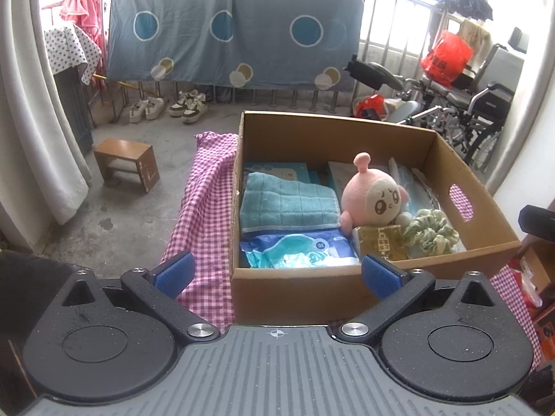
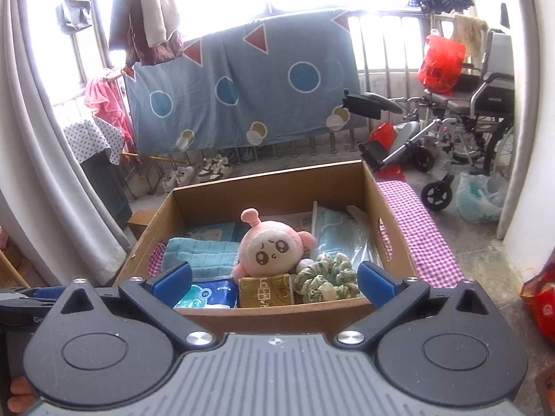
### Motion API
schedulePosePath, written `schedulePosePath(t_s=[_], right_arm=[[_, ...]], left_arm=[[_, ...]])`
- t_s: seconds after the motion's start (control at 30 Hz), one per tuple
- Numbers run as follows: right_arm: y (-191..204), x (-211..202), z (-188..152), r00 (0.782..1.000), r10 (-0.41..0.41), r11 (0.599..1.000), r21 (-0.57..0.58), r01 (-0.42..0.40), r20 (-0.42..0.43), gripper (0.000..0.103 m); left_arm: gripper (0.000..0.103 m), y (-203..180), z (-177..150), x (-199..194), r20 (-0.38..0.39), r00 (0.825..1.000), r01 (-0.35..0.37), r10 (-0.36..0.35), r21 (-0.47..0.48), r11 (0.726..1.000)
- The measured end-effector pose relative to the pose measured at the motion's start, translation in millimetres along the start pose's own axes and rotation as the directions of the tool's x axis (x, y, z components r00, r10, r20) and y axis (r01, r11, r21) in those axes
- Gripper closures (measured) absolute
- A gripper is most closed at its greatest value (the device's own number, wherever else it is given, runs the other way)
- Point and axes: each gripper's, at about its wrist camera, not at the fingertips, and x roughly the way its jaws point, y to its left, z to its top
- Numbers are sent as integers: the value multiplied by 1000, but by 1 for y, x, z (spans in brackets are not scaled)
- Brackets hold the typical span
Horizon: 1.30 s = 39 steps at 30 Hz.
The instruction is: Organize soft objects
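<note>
The right gripper (image 2: 274, 279) has its blue pads spread wide, with nothing between them. It hangs just in front of the brown cardboard box (image 2: 274, 312). The left gripper (image 1: 275, 274) is wide open and empty too, near the box's front corner.

The soft things all sit inside the box. The round pink plush toy with big eyes (image 2: 272, 248) leans in the middle. It looks light and squishy, so I think a pinch on its round head or the little knob on top would hold well. The green-and-white fabric scrunchie (image 2: 326, 277) lies just beside it, in the front right corner. It looks floppy and very light; grabbing across its puffy ring seems best. The folded teal towel (image 2: 204, 254) lies on the left. It would likely sag and unfold if pinched by one edge, so taking the thick fold looks safer. The box rests on a pink checked cloth (image 2: 423, 239).
</note>
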Motion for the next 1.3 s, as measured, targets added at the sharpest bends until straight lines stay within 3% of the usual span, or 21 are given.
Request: schedulePosePath(t_s=[0.4,0.5,0.63,0.8,0.93,1.3], right_arm=[[26,-8,-12,979,-189,974,-111,197,74,0],[28,-6,-14,975,-210,967,-131,217,71,0],[26,-2,-14,979,-199,973,-111,203,48,0],[21,18,-19,985,-162,985,-75,157,-65,0],[22,32,-25,982,-138,989,-74,129,-130,0],[20,48,-28,975,-150,985,-115,131,-167,0]], left_arm=[[0,-3,-4,-2,2,993,-116,116,-9,993],[0,-7,-6,-2,18,993,-116,117,-23,993],[0,-13,-7,5,-5,996,-90,90,-28,996],[0,-30,-10,17,-65,994,-84,88,56,995],[0,-37,-9,21,-110,990,-84,91,62,994],[0,-47,-4,26,-128,983,-128,135,57,990]])
